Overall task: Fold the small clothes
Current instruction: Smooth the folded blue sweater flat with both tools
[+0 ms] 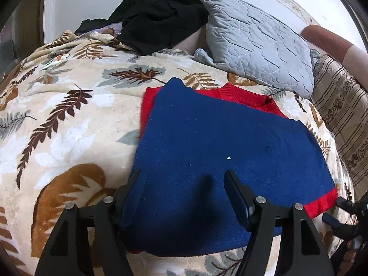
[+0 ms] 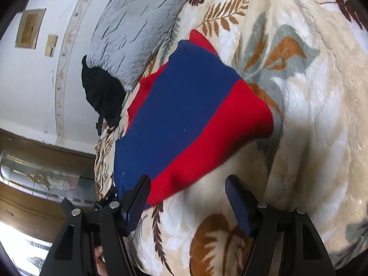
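Folded sweater (image 1: pixel 218 156) under level left gripper (image 1: pixel 182 179), jaws spread.

Your left tongs (image 1: pixel 182 184) cover the near hem of the blue-and-red sweater (image 1: pixel 218 142) at 6 o'clock. The grey pillow (image 2: pixel 138 25) hides most of the black garment (image 2: pixel 101 96) at 9 o'clock in the right wrist view. The picture's edge cuts off the striped cushion (image 1: pixel 342 115) at 3 o'clock.
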`<action>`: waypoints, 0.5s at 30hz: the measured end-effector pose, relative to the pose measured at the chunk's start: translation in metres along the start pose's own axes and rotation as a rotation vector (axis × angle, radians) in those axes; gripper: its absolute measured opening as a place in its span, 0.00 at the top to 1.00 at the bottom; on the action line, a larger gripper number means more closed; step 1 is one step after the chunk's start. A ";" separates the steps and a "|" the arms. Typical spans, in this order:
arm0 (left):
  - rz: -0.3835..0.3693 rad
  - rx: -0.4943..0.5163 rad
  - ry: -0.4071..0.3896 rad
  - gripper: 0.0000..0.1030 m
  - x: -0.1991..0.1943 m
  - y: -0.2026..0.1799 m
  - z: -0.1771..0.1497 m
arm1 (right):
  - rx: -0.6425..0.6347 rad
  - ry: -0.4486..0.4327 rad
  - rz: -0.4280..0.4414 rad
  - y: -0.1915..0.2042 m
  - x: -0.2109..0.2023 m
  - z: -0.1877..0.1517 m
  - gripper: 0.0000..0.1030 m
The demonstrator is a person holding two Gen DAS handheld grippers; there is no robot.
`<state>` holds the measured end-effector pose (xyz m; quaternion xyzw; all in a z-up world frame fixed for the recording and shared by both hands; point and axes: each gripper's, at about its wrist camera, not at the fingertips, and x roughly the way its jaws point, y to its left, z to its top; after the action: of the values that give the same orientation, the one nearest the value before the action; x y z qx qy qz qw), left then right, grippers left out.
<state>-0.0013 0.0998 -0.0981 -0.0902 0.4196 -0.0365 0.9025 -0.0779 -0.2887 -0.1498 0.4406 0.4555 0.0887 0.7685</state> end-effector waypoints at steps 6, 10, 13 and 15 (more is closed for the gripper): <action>0.017 0.023 -0.011 0.31 0.000 -0.003 0.000 | 0.066 -0.042 -0.001 0.000 0.004 0.007 0.31; 0.025 0.035 -0.014 0.31 0.000 -0.006 -0.001 | 0.075 -0.077 -0.021 0.001 0.003 0.013 0.31; 0.027 0.049 -0.023 0.31 0.001 -0.009 -0.002 | 0.079 -0.107 -0.029 -0.002 0.001 0.019 0.31; 0.032 0.061 -0.020 0.31 0.003 -0.011 -0.003 | 0.066 -0.122 -0.034 -0.002 0.001 0.024 0.32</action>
<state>-0.0019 0.0878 -0.1004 -0.0563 0.4109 -0.0337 0.9093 -0.0593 -0.3031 -0.1472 0.4624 0.4178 0.0335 0.7813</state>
